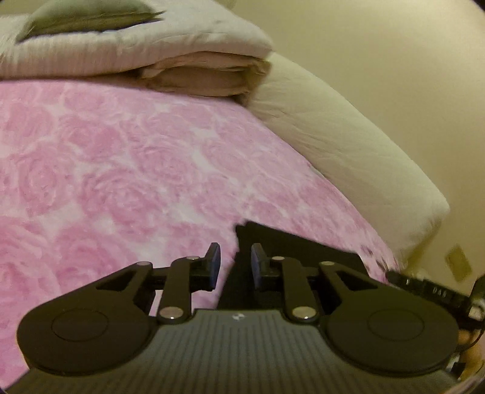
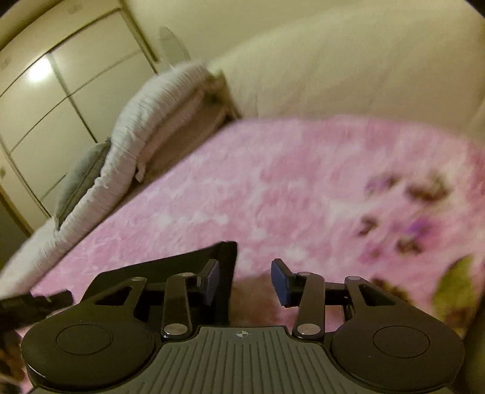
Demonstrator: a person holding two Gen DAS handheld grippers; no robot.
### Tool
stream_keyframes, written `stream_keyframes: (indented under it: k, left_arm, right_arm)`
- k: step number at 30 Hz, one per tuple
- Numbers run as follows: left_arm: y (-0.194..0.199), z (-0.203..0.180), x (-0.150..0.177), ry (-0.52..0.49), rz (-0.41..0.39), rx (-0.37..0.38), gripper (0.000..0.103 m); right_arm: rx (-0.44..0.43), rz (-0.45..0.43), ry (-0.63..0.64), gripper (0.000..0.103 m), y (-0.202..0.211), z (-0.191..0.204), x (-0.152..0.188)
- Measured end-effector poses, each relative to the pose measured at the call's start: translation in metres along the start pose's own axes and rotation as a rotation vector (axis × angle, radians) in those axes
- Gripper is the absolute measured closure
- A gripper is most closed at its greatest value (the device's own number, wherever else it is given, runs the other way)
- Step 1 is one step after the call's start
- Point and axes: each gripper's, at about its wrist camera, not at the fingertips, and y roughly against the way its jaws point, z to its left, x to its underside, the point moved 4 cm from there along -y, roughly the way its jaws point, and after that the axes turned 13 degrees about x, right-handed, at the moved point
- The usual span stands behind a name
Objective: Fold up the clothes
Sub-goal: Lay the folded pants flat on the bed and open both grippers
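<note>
Hovering over the bed: both your grippers sat just above a black garment (image 1: 291, 245) lying flat on the pink rose-print blanket (image 1: 121, 169).

Left gripper (image 1: 235, 266): fingers (image 1: 213, 262) apart by a narrow gap, nothing pinched. The garment's corner and left edge showed through and past the gap, under the fingers; pads weren't pressing on it as far as I could see.

Right gripper (image 2: 245, 280): fingers (image 2: 280, 280) wider apart, also empty. The same black cloth lay under and beside the left finger, its corner poking up just beyond it; only blanket showed in the gap. That view was motion-blurred, so contact with the cloth was hard to judge.

The garment lay near the bed's close edge, between the two grippers. You had the other gripper's tip visible at the frame edge in each view.

Background: folded white and beige quilts (image 1: 136, 57) with a grey pillow (image 1: 88, 15) on top at the head of the bed, a cream duvet (image 1: 348, 145) along the far side, and a wardrobe (image 2: 45, 100) behind.
</note>
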Motion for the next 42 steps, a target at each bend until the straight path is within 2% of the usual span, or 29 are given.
stream_keyframes:
  k: [3, 6, 9, 12, 15, 18, 21, 23, 27, 30, 33, 35, 39, 42]
  left_arm:
    - [-0.017, -0.021, 0.001, -0.089, 0.023, 0.001, 0.087]
    - [-0.056, -0.027, -0.007, -0.128, 0.070, 0.000, 0.086]
    - [-0.095, -0.025, -0.008, -0.181, 0.174, -0.050, 0.090]
    - [-0.115, -0.011, 0.001, -0.166, 0.236, -0.072, 0.091]
    - [-0.122, 0.003, 0.001, -0.109, 0.238, -0.069, 0.089]
    - [-0.131, 0.005, -0.001, -0.136, 0.253, -0.102, 0.089]
    - [-0.123, 0.000, -0.006, -0.141, 0.246, -0.114, 0.090]
    - [-0.107, -0.005, -0.008, -0.148, 0.227, -0.125, 0.090]
    - [-0.046, -0.019, 0.001, -0.138, 0.149, -0.156, 0.090]
    - [-0.003, -0.035, 0.023, -0.123, 0.114, -0.152, 0.090]
    - [0.027, -0.050, 0.055, -0.082, 0.123, -0.165, 0.090]
    - [0.028, -0.053, 0.071, -0.078, 0.146, -0.180, 0.090]
    - [0.013, -0.051, 0.093, -0.089, 0.202, -0.230, 0.090]
    - [0.014, -0.054, 0.097, -0.097, 0.211, -0.271, 0.090]
  right_arm:
    - [0.026, -0.071, 0.130, 0.060, 0.019, 0.026, 0.009]
    - [0.022, -0.084, 0.212, 0.063, 0.001, 0.049, 0.009]
    - [0.027, -0.033, 0.249, 0.069, -0.036, 0.056, 0.009]
    - [0.013, 0.076, 0.292, 0.071, -0.073, 0.055, 0.019]
    - [-0.010, 0.137, 0.287, 0.072, -0.094, 0.048, 0.026]
    - [-0.024, 0.185, 0.250, 0.073, -0.105, 0.041, 0.023]
    - [-0.032, 0.211, 0.215, 0.073, -0.110, 0.037, 0.016]
    - [-0.021, 0.194, 0.173, 0.073, -0.095, 0.034, 0.009]
    - [0.005, 0.067, 0.121, 0.073, -0.030, 0.028, 0.006]
    - [0.037, 0.025, 0.124, 0.073, 0.019, 0.027, 0.022]
    - [0.073, 0.012, 0.139, 0.072, 0.057, 0.029, 0.045]
    - [0.099, 0.031, 0.159, 0.073, 0.068, 0.034, 0.067]
    - [0.145, 0.100, 0.213, 0.073, 0.058, 0.047, 0.109]
    - [0.187, 0.135, 0.240, 0.073, 0.047, 0.050, 0.122]
